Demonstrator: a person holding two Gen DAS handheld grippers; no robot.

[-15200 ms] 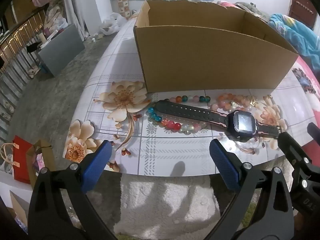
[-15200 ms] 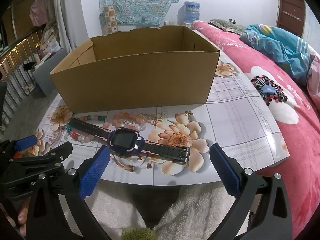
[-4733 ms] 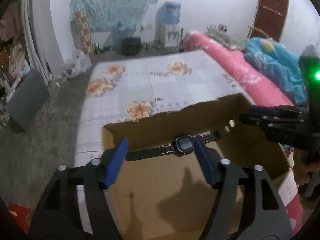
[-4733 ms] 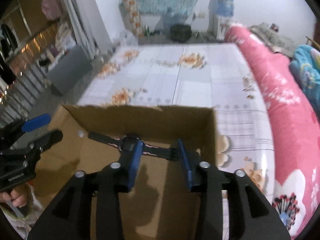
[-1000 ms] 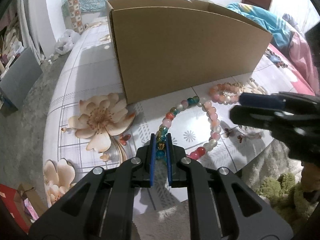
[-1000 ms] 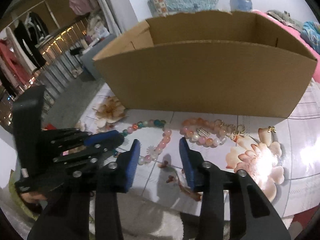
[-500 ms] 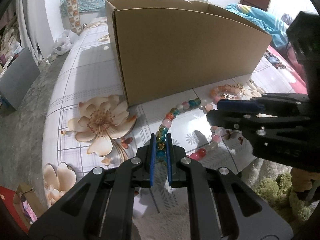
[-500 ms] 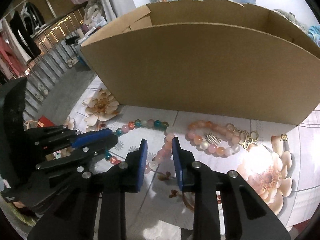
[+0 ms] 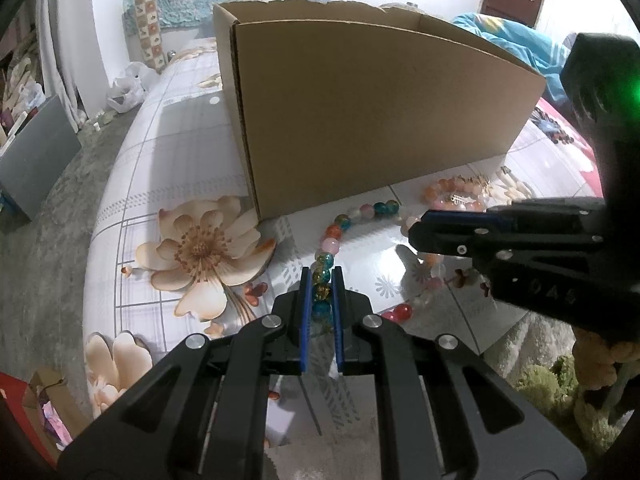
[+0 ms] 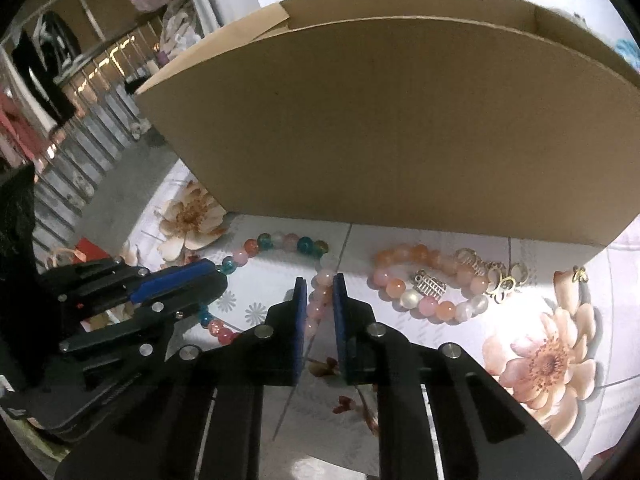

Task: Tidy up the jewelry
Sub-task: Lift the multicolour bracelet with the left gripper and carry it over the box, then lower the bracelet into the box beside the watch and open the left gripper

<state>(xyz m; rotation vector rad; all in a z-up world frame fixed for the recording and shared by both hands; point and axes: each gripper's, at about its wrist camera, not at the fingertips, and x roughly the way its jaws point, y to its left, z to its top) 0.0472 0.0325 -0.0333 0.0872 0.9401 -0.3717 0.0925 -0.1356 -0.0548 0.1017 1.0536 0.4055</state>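
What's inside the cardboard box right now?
Only the far inner walls near the rim of the cardboard box show. Its tall front wall hides the floor and any contents.

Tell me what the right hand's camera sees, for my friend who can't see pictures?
The right gripper is closed around pink beads of a colorful necklace lying on a flowery table. The left gripper pinches the same necklace further left. A peach bracelet with gold charms lies to the right, and a big cardboard box stands just behind.
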